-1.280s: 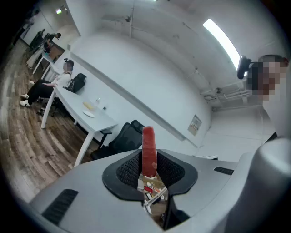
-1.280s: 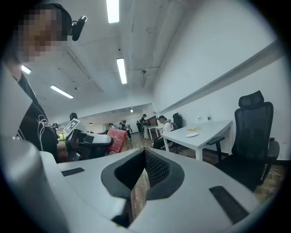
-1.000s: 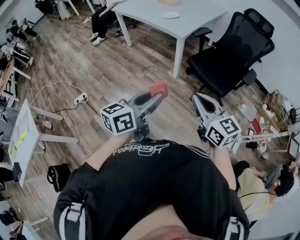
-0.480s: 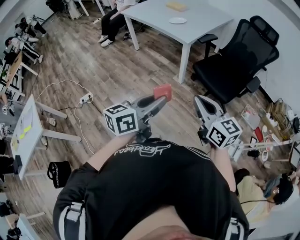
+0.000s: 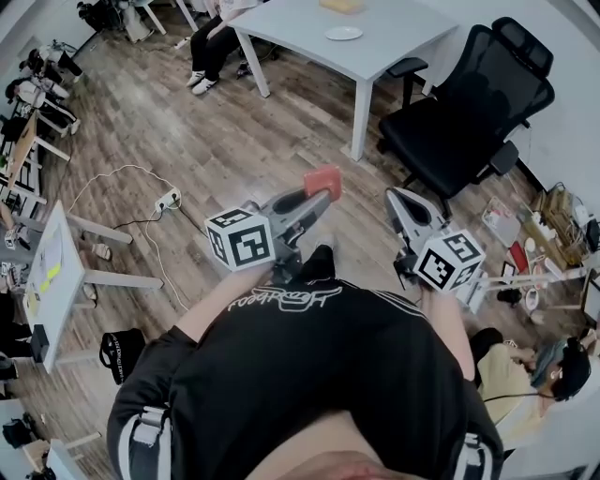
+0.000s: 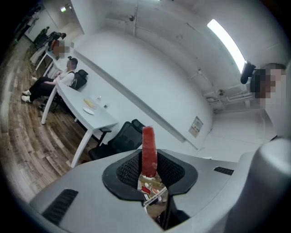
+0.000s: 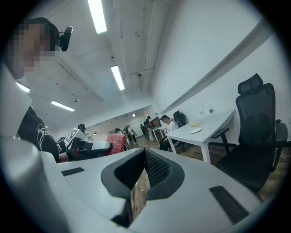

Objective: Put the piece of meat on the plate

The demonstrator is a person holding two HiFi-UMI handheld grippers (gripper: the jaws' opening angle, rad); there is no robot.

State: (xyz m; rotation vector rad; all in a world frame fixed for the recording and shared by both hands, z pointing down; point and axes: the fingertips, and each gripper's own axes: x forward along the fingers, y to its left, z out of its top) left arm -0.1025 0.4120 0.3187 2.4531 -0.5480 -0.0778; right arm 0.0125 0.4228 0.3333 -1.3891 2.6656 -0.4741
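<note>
Right, the wide wooden floor (image 5: 187, 141) spreads out below you, and at its far end stands the white table (image 5: 394, 47), a black office chair (image 5: 459, 112) pulled up to its right side. A person (image 5: 211, 42) sits at the table's left end, legs stretched out over the boards. You're well apart from that table, with both grippers held out level in front of your chest.

Your left gripper (image 5: 315, 197) is clamped on the piece of meat (image 5: 322, 178). The left gripper view shows the red slab pinched between the two black pads (image 6: 125, 170), its far end poking out past the tips. So the meat is up in the air over the floor, resting on nothing.

Your right gripper (image 5: 395, 199) rides alongside, near the left one but not touching it. Its own view shows the tips drawn together with nothing between them, and the left gripper with its red load off to the side.

Down to your left, a white power strip (image 5: 165, 198) lies on the floor. And there's the plate (image 5: 343, 33): small and white, sitting on the tabletop, a yellowish item (image 5: 342, 5) just beyond it.
</note>
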